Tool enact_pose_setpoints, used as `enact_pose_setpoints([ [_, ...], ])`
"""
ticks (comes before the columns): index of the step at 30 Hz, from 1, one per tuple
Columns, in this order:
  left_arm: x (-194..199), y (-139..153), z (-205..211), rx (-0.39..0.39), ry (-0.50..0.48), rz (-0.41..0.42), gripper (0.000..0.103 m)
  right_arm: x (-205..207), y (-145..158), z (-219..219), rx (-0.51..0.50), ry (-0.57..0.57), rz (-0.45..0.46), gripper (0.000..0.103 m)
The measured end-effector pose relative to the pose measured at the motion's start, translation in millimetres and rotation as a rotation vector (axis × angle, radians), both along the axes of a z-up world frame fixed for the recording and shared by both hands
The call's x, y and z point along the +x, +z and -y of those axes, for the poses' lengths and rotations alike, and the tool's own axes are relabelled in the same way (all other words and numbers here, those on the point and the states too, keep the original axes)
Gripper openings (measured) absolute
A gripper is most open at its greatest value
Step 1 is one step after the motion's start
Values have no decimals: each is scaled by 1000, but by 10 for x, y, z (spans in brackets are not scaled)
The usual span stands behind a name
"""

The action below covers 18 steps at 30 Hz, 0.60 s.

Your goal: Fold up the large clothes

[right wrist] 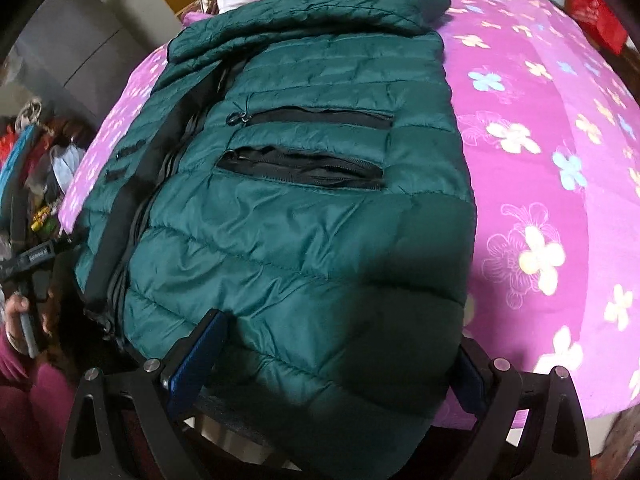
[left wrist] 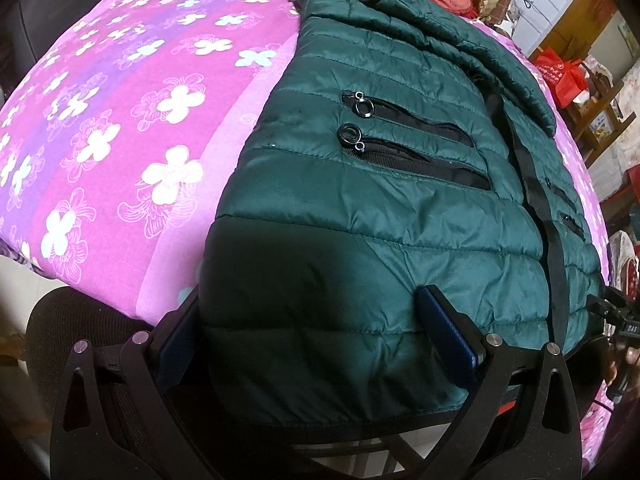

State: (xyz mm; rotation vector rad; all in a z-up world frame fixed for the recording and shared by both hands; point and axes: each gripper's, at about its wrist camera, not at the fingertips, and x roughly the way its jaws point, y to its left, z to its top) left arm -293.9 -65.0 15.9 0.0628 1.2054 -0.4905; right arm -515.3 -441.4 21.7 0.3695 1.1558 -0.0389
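On a bed with a pink flowered cover (left wrist: pixel 120 128), the dark green quilted puffer jacket (left wrist: pixel 380 208) fills each frame's centre, its hem lying between both grippers' spread, unclenched fingers (left wrist: pixel 448 332) (right wrist: pixel 200 352).

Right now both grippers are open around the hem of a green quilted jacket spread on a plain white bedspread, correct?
Not quite: the bedspread is pink and purple with flowers, as the left wrist view shows. The left gripper and right gripper straddle the jacket hem.
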Motion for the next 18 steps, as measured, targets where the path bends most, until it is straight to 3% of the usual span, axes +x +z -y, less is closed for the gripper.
enact_pose_setpoints([
  [2, -10, -3, 8, 5, -1, 6, 101, 4, 2, -23, -4, 15, 7, 98],
  [4, -19, -4, 28, 10, -21, 6, 100, 19, 19, -62, -21, 38, 18, 90],
  [5, -27, 5, 38, 9, -41, 7, 98, 14, 31, -66, -28, 41, 28, 74],
  [6, -38, 25, 43, 3, -54, 12, 84, 7, 62, -67, -45, 44, 46, 53],
  [7, -51, 55, 52, -3, -63, 15, 68, 4, 80, -63, -57, 48, 53, 48],
  [8, -61, 95, 60, 5, -66, 27, 60, 6, 118, -55, -65, 54, 62, 40],
  [9, -60, 140, 68, 20, -66, 48, 42, 13, 148, -42, -66, 56, 70, 33],
  [10, -53, 197, 64, 32, -66, 73, 28, 0, 215, -14, -71, 56, 90, 29],
  [12, -7, 303, 36, 9, -60, 81, 19, 3, 324, 20, -68, 57, 127, 25],
  [18, 118, 573, 32, -59, -48, 115, 14, 92, 734, 169, -46, 29, 264, 25],
])
